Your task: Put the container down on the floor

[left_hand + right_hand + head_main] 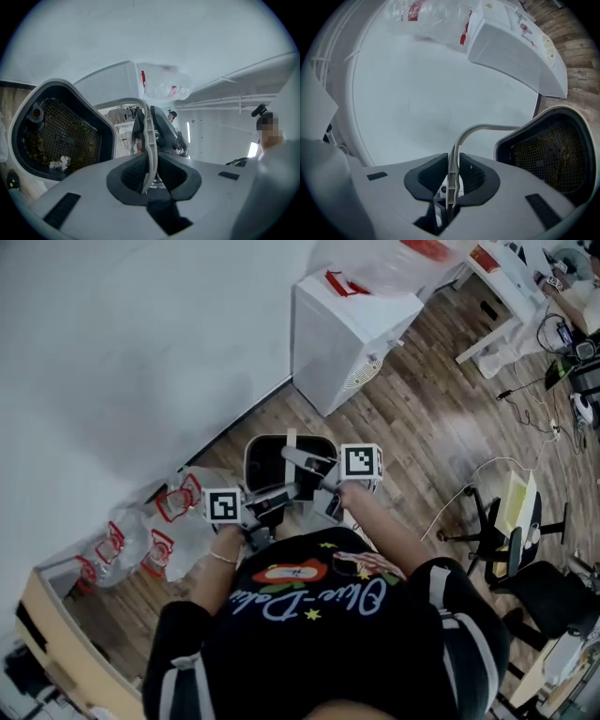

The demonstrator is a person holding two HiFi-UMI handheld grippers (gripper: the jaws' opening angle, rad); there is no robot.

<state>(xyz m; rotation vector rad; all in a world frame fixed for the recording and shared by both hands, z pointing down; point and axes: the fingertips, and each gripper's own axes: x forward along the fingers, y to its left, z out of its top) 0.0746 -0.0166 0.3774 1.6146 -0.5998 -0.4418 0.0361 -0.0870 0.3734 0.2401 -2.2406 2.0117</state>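
The container (279,450) is a black bin with a grey rim, a mesh liner and a thin grey bail handle (302,461). It is held in front of the person, close to the white wall, over the wooden floor. My left gripper (266,508) is shut on the handle (149,140), whose strip runs up between the pads; the bin's opening (56,136) faces the left gripper view, with debris in the mesh. My right gripper (321,480) is also shut on the handle (453,159), with the bin (548,154) to its right.
A white appliance (342,329) stands by the wall beyond the bin, with a plastic bag on top. Clear bags with red print (150,531) lie at the left. A wooden cabinet (56,634) is at bottom left, a black office chair (525,559) and cables at right.
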